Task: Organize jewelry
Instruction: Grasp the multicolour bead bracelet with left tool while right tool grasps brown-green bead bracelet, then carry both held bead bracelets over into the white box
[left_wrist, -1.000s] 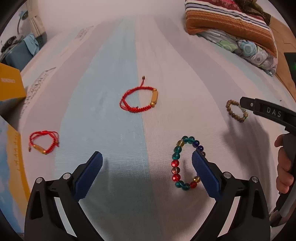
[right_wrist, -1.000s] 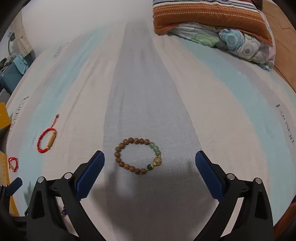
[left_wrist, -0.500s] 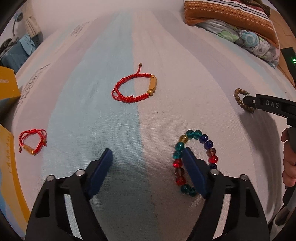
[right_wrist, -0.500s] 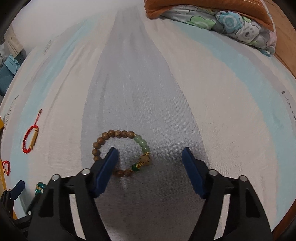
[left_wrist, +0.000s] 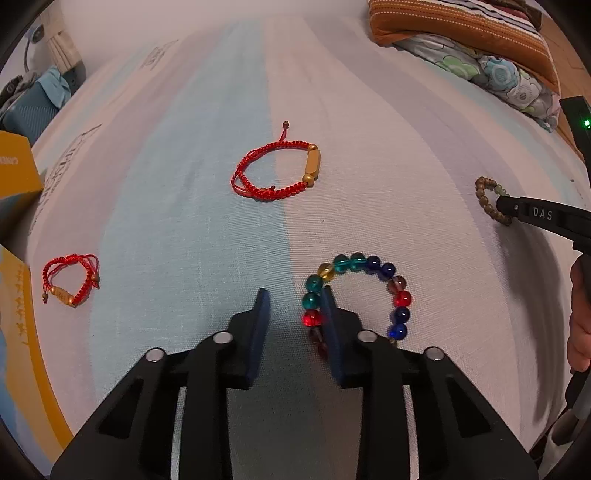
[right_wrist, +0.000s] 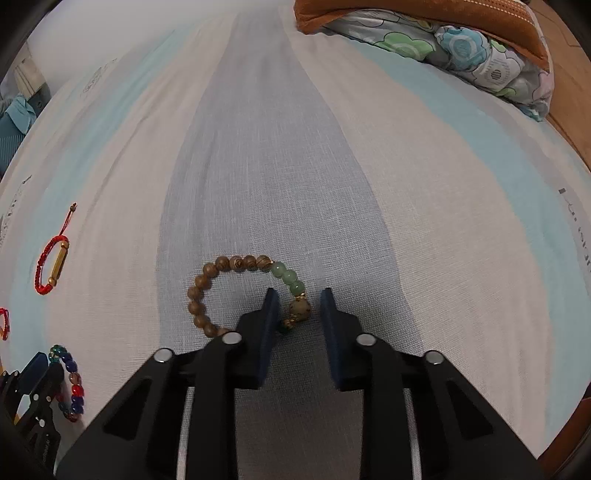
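A multicoloured glass-bead bracelet (left_wrist: 369, 264) lies on the striped bed sheet (left_wrist: 184, 206). My left gripper (left_wrist: 293, 295) is down on the sheet, part-closed, with the bracelet's left side between its jaws and a gap left. A brown wooden bracelet with green beads (right_wrist: 236, 264) lies under my right gripper (right_wrist: 297, 295), whose part-closed jaws straddle its right side around the large bead. The wooden bracelet also shows in the left wrist view (left_wrist: 484, 199). A large red cord bracelet (left_wrist: 275, 170) and a small red one (left_wrist: 70, 280) lie further left.
A yellow box (left_wrist: 14, 173) and a yellow-edged board (left_wrist: 22, 332) stand at the left edge. Pillows (left_wrist: 480, 44) are stacked at the back right. The right gripper's arm (left_wrist: 543, 214) reaches in from the right. A blue bag (left_wrist: 33, 107) sits beyond the bed.
Both grippers have dropped toward the sheet and narrowed their jaws from wide open. The left jaws now bracket the glass-bead bracelet's side, the right jaws the wooden bracelet's side.
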